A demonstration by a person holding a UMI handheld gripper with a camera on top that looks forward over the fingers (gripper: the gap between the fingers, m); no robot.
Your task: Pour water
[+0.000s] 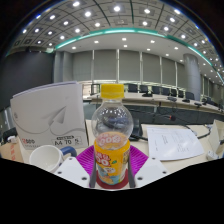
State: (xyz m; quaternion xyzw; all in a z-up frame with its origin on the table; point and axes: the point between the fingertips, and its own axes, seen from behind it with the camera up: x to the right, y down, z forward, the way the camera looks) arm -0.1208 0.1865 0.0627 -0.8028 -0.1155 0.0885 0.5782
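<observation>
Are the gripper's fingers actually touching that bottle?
Touching. In the gripper view, the bottle stands between the two fingers, and the pink pads press against its sides with no gap showing.

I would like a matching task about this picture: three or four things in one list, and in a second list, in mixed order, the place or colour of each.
Things:
1. bottle
2. bottle cap
3. white cup
4. paper box

Descriptions:
a. yellow
b. low beside the bottle, open top
c. between the gripper fingers, clear with an orange label
d. white, large, behind the cup

Pairs: 1-c, 2-a, 3-b, 4-d
</observation>
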